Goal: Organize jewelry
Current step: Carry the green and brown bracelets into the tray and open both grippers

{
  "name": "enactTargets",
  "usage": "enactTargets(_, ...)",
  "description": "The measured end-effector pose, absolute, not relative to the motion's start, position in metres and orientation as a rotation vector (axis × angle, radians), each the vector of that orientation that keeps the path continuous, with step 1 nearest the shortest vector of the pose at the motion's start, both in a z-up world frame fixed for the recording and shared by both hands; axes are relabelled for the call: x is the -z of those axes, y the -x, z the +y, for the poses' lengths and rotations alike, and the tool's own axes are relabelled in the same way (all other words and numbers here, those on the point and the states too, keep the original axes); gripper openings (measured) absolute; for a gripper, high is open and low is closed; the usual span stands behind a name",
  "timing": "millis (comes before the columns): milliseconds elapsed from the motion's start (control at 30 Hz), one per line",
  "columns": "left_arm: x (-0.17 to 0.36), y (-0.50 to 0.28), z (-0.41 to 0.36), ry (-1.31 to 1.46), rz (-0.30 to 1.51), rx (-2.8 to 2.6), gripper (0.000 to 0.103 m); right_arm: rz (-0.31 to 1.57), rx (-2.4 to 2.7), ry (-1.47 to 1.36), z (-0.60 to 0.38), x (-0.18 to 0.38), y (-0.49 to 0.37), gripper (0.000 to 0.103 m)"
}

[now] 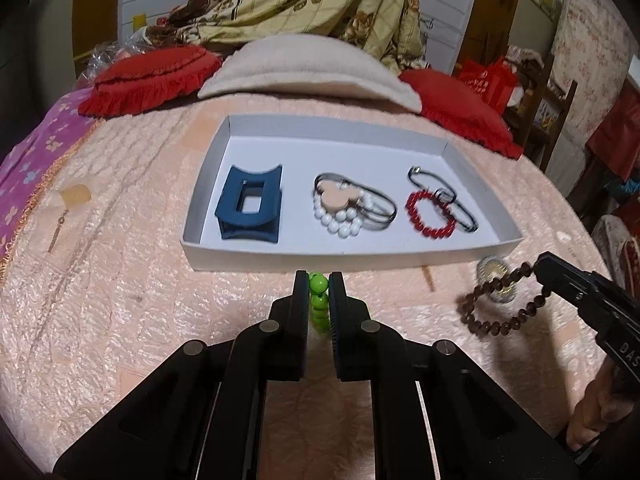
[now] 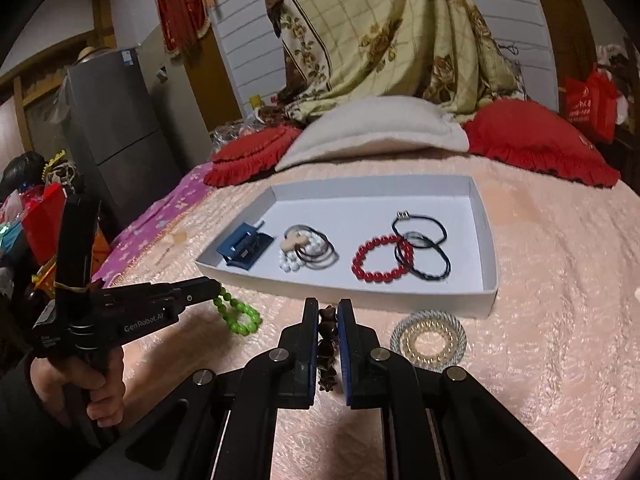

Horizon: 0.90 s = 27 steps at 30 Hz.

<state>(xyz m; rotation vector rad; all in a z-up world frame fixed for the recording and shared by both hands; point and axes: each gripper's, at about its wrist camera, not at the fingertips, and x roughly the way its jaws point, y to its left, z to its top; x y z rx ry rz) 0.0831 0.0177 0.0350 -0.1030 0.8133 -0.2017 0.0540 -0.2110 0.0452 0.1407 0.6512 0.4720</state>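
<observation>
A white tray (image 1: 344, 257) lies on the pink bedspread. It holds a blue hair claw (image 1: 249, 204), a white bead bracelet (image 1: 340, 218) with black hair ties, and a red bead bracelet (image 1: 430, 214) with black hair ties (image 1: 460, 208). My left gripper (image 1: 319, 286) is shut on a green bead bracelet (image 1: 319, 300), just in front of the tray's near wall. My right gripper (image 2: 328, 314) is shut on a brown bead bracelet (image 2: 326, 354); the bracelet also hangs from it in the left wrist view (image 1: 496, 312). A clear coiled hair tie (image 2: 428, 338) lies on the bedspread beside the right gripper.
Red pillows (image 1: 152, 76) and a beige pillow (image 1: 308, 68) lie behind the tray, with a floral quilt (image 1: 312, 0) heaped behind them. A small pale block (image 1: 76, 196) sits on the bedspread at the left. A grey fridge (image 2: 112, 136) stands to the bed's left.
</observation>
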Motion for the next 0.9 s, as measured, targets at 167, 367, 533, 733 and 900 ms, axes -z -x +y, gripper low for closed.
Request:
enactTargets(167,-0.057,-0.082,0.022,0.162,0.771,0.233,0.008,0.624,-0.467,-0.158,-0.215,-0.060,-0.058,0.008)
enactTargets(367,-0.091,-0.097,0.014,0.156,0.712,0.255,0.008,0.580,-0.472,-0.211,-0.224,-0.091,-0.077,0.008)
enactTargets(533,-0.105,-0.149,0.004,0.152,0.694,0.255,0.008,0.573,-0.456,-0.215,-0.220,-0.110,-0.113,0.008)
enactTargets(733,-0.076,-0.238,0.014,0.213,0.749,0.205,0.008,0.638,-0.426,-0.250,-0.205,-0.101,-0.179,0.008)
enactTargets(900,-0.048,-0.271,0.042,0.277,0.813,0.124,0.008,0.685,-0.404,-0.264,-0.191,-0.083,-0.221,0.008)
